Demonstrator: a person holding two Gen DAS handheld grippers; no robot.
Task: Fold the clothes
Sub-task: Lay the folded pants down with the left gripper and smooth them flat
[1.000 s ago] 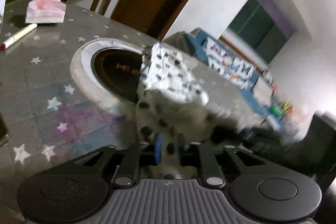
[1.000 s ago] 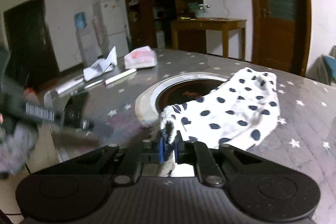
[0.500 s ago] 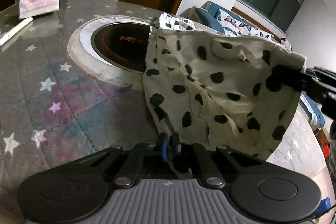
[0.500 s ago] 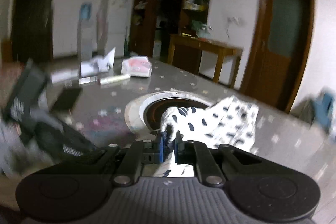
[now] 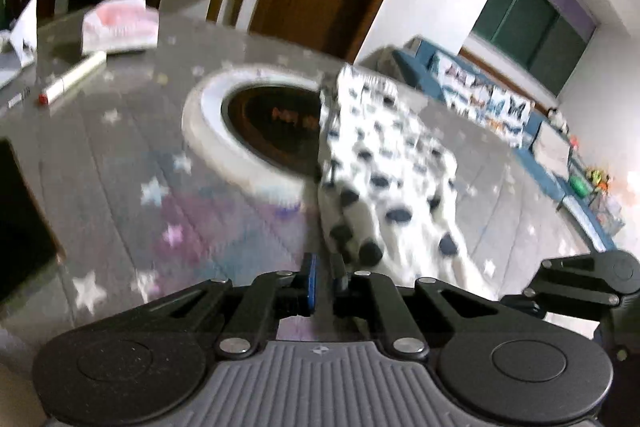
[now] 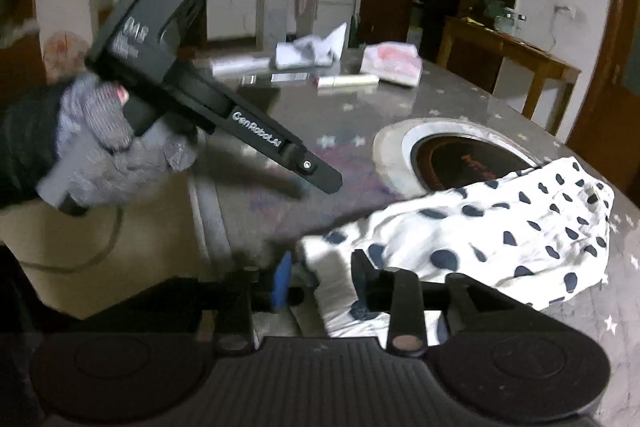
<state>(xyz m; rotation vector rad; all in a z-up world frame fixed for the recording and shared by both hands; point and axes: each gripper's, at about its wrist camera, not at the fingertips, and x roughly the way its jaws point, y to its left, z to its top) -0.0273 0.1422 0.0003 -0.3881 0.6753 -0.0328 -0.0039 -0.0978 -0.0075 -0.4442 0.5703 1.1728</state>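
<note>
Right wrist view: spotted garment (image 6: 500, 227) lies on the counter (image 6: 360, 123), both tongs free of it.

The right tongs (image 6: 320, 281) stand apart, the garment's near white edge lying loose between the blue-padded finger and the black one. In the left wrist view the left tongs (image 5: 322, 277) are parted by a narrow gap with nothing between them, the counter (image 5: 120, 147) showing through; the garment (image 5: 380, 163) sits just beyond and right of their tips, stretching away along the right side of the round burner ring (image 5: 224, 143). Farther off on the left lie a marker (image 5: 72, 77), a pink tissue pack (image 5: 120, 29) and crumpled paper (image 6: 312, 49). A grey-gloved hand (image 6: 104, 147) grips the left tongs' handle.
</note>
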